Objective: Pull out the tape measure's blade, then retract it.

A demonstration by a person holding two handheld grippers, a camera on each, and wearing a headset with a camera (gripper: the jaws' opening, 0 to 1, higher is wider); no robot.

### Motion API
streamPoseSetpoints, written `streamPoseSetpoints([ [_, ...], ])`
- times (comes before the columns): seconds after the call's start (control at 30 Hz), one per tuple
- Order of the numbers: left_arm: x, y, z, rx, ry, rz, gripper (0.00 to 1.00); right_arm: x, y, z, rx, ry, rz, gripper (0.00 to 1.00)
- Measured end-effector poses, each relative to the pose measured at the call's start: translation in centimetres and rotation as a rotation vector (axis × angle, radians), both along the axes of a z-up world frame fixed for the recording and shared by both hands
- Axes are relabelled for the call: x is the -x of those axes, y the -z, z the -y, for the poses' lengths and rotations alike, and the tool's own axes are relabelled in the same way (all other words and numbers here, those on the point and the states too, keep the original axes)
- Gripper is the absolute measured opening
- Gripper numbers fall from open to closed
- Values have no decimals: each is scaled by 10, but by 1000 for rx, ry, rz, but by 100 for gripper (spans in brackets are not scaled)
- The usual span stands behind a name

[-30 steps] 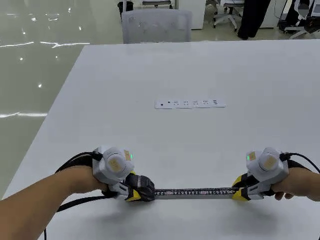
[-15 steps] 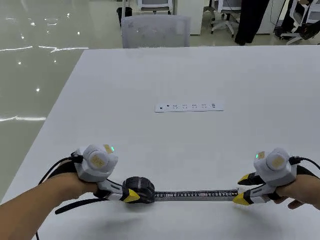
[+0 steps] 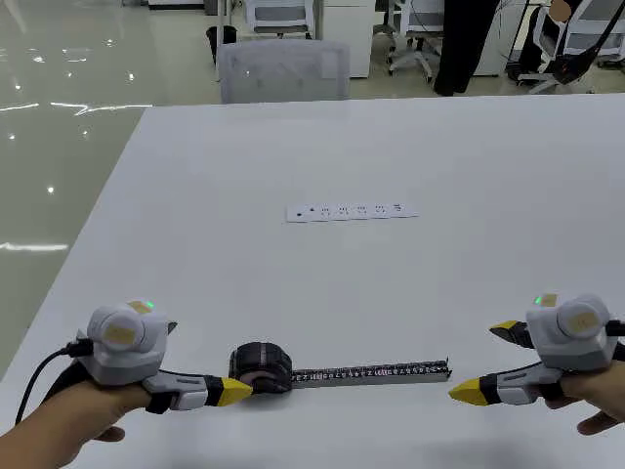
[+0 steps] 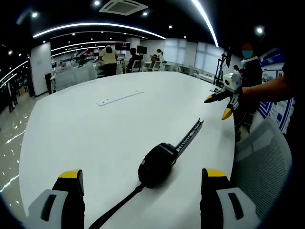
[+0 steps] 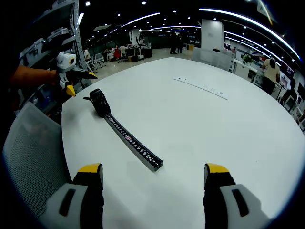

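Observation:
A black tape measure point(image 3: 261, 367) lies on the white table point(image 3: 371, 156) near its front edge, its blade point(image 3: 371, 372) drawn out to the right and lying flat. My left gripper point(image 3: 237, 391) is open just left of the case, not touching it. My right gripper point(image 3: 479, 362) is open a short way right of the blade's end, holding nothing. The left gripper view has the case point(image 4: 158, 164) and blade point(image 4: 189, 136) between my open jaws, with the right gripper point(image 4: 217, 105) beyond. The right gripper view has the blade point(image 5: 133, 142) running to the case point(image 5: 98, 102) and the left gripper point(image 5: 76, 81).
A white power strip point(image 3: 351, 211) lies flat at the table's middle. A grey chair point(image 3: 282, 70) stands at the far edge, with office chairs and a standing person behind it. A cable point(image 3: 44, 366) trails from my left gripper.
Both grippers have let go and drawn apart: the left off the case, the right off the blade's end. The tape measure now lies free on the table with its blade still out.

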State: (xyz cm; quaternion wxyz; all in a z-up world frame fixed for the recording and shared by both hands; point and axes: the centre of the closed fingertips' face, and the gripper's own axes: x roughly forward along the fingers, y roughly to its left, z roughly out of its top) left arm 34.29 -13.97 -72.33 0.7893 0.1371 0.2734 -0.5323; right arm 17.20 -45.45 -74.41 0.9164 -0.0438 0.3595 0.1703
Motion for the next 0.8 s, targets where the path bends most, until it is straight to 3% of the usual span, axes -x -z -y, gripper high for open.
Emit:
streamPoseSetpoints([
  [0.03,6,-11,3,83,-6,-22,100,3,-3,1,-9,18,21,89],
  [0.07,10,-17,3,121,-5,-35,100,6,-4,1,-8,31,28,90],
  [0.17,20,-16,-7,100,8,-21,100,14,-7,8,-17,87,67,93],
  [0.23,23,-15,-12,110,-23,-38,100,23,-8,14,-12,116,66,95],
  [0.3,18,-14,-21,105,-71,-11,100,30,-17,17,-11,142,103,93],
  [0.33,18,-12,-25,96,-87,-16,100,34,-20,17,-15,148,108,94],
  [0.37,26,-13,-26,108,-97,-24,100,39,-22,18,-5,155,118,95],
  [0.5,30,-10,-40,130,-150,-26,100,58,-31,18,27,180,165,95],
  [0.6,36,-10,-47,145,-174,-25,100,73,-31,17,22,197,171,96],
  [0.63,37,-10,-50,146,-175,-22,100,78,-32,16,24,200,175,96],
  [0.7,38,-18,-53,167,-170,55,100,87,-32,15,16,211,179,96],
  [0.8,42,-16,-62,161,-181,30,100,97,-33,14,14,213,189,98],
])
